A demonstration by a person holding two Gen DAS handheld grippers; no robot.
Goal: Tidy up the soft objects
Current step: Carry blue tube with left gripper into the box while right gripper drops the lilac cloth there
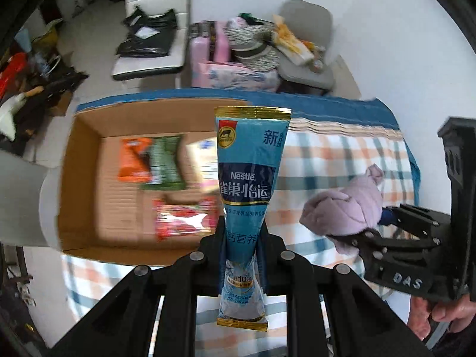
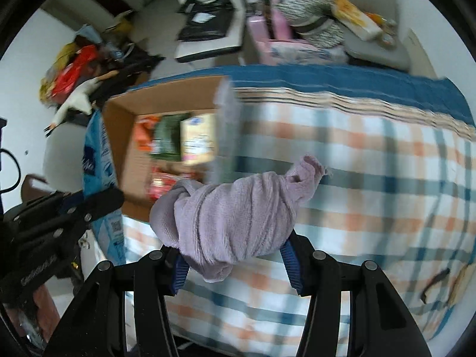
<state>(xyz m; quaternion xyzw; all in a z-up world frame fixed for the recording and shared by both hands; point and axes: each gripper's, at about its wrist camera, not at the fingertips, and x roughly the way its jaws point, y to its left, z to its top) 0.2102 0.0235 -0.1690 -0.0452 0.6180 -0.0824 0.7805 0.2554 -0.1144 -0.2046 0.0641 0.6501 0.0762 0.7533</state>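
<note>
Open cardboard box (image 1: 89, 136) half-filled with packets (image 1: 148, 163), checked cloth (image 2: 372, 163) bare

Tongs: 2, left tongs (image 1: 241, 255), right tongs (image 2: 235, 263) | blue Nestle pouch (image 1: 248, 178): 1 | lilac cloth bundle (image 2: 235, 214): 1 | cardboard box (image 1: 86, 154) at bed's far-left corner: 1 | packets in box: 4 | chairs: 2

Plaid-covered bed (image 2: 372, 154) fills the centre; white chair (image 1: 154, 29) at eleven o'clock, grey chair (image 1: 309, 44) at one o'clock, pale floor (image 1: 89, 35) beyond.

pouch (image 1: 247, 178) — glossy plastic film; towel (image 2: 232, 220) — fluffy lilac cloth; box (image 1: 86, 178) — matt corrugated cardboard
</note>
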